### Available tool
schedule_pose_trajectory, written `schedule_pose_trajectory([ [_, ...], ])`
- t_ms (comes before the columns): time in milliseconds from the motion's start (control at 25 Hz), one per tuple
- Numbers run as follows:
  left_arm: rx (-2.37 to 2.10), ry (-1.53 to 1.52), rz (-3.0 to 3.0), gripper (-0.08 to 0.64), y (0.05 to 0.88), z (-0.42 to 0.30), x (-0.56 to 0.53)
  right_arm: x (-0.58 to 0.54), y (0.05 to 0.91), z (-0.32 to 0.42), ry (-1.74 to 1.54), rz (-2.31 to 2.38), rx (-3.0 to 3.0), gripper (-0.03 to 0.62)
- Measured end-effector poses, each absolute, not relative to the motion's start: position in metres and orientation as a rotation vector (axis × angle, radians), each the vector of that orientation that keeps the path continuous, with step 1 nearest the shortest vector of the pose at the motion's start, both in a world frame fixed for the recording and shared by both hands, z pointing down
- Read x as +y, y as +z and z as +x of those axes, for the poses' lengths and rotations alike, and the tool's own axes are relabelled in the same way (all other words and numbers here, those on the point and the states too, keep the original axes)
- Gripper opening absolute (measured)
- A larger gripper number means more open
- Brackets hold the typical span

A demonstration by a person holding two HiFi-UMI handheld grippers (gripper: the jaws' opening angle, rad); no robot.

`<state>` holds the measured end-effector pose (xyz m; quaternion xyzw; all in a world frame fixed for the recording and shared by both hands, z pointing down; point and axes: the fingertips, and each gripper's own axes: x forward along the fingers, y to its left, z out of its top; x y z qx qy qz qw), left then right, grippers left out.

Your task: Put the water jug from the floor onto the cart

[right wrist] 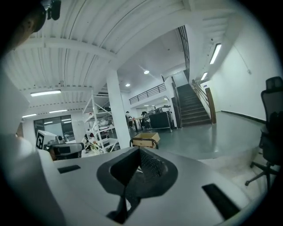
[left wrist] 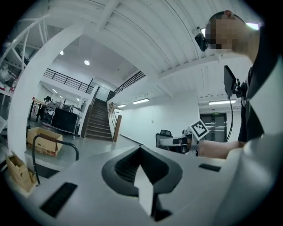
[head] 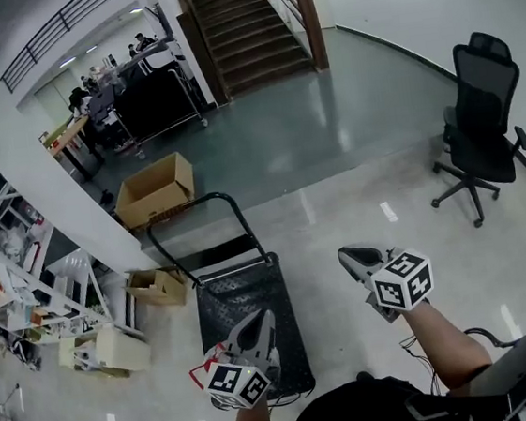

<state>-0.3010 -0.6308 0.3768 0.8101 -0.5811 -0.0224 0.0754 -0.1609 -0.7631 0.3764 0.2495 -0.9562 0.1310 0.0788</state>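
No water jug shows in any view. The cart (head: 245, 301), a black flat platform with a curved black push handle (head: 192, 205), stands empty on the floor just ahead of me in the head view. My left gripper (head: 262, 320) is held over the cart's near end, and its jaws meet with nothing between them (left wrist: 141, 152). My right gripper (head: 348, 257) is raised to the right of the cart, over bare floor. Its jaws are also closed on nothing (right wrist: 139, 153). Each gripper shows in the other's view, held level.
A black office chair (head: 480, 123) stands at the right. An open cardboard box (head: 155, 189) lies beyond the cart handle, and smaller boxes (head: 156, 286) lie to its left. A white pillar (head: 42, 173), shelving (head: 12, 281) and stairs (head: 247, 27) bound the room.
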Motion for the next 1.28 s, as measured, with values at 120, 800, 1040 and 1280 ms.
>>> schedule_pose_trajectory([
  [120,-1.702,-0.043,2.422,-0.008,0.380,-0.279,-0.638,-0.762,0.384,-0.138,0.364,0.758,-2.830,0.002],
  [800,-1.654,0.018,2.552,-0.008,0.368,-0.251,-0.579,-0.691,0.368,-0.112,0.285,0.877,-2.857,0.002],
  [1040,-1.524,0.018,2.633,-0.008,0.385,-0.268,-0.486,-0.588,0.376,-0.131,0.312,0.972,-2.811,0.002],
  [1280,-1.420,-0.022,2.643,-0.008,0.391,-0.283,-0.412,-0.489,0.381,-0.148,0.316,0.980,-2.748,0.002],
])
